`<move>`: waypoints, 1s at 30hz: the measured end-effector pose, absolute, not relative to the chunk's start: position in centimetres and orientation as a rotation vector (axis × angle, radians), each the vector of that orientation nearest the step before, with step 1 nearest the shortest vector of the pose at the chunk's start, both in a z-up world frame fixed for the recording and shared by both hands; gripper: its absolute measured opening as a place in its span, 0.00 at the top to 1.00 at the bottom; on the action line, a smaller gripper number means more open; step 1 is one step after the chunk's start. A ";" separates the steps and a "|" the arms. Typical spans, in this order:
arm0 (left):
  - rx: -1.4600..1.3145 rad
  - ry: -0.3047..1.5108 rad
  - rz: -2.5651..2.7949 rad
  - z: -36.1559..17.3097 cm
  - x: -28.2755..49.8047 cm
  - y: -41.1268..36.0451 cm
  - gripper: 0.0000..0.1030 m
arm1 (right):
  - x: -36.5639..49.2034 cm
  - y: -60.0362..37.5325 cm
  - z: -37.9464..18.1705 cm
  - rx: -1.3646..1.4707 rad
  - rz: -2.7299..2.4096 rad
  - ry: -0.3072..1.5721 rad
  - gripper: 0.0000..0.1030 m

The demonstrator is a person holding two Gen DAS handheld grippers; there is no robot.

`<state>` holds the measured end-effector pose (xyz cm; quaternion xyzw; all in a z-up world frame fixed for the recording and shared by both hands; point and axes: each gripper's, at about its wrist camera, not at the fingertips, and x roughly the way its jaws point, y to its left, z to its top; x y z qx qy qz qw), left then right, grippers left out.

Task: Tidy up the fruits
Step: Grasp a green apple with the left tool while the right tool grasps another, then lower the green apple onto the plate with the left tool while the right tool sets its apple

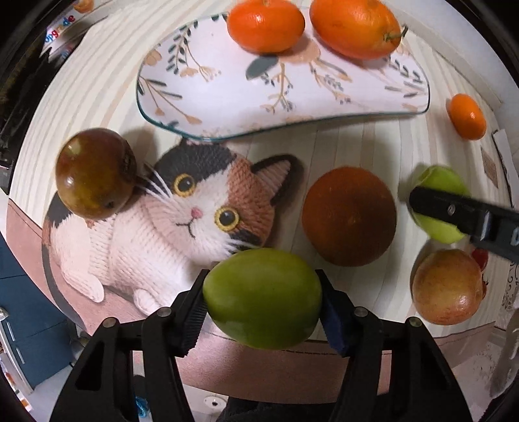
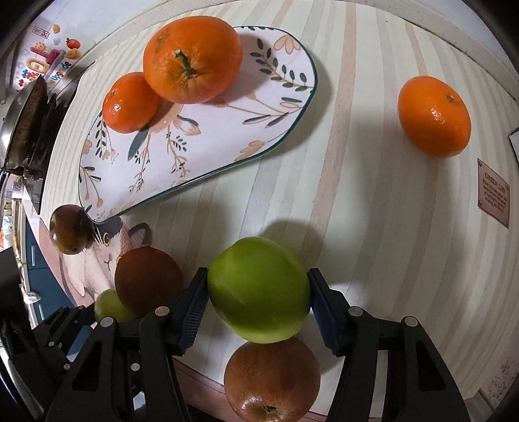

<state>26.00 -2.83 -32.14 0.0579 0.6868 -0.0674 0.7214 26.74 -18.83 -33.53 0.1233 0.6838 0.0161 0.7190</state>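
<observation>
- Left claw (image 1: 262, 303) clenched around a green fruit (image 1: 262, 302), above the bench (image 1: 340, 152).
- Right claw (image 2: 258, 295) grips a green apple (image 2: 258, 289).
- Advice: carry toward the plate (image 1: 227, 107) at 12 o'clock; release gently, clear of the oranges (image 1: 266, 26).

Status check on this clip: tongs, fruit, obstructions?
Left tongs shut on a green fruit. Right tongs shut on a green apple. Plate holds two oranges; a third orange sits loose on the table. Path to plate open.
</observation>
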 end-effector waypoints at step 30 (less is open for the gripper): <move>-0.044 1.491 -0.109 -26.0 43.7 3.3 0.43 | 35.8 -10.4 -31.9 0.317 0.251 1.399 0.39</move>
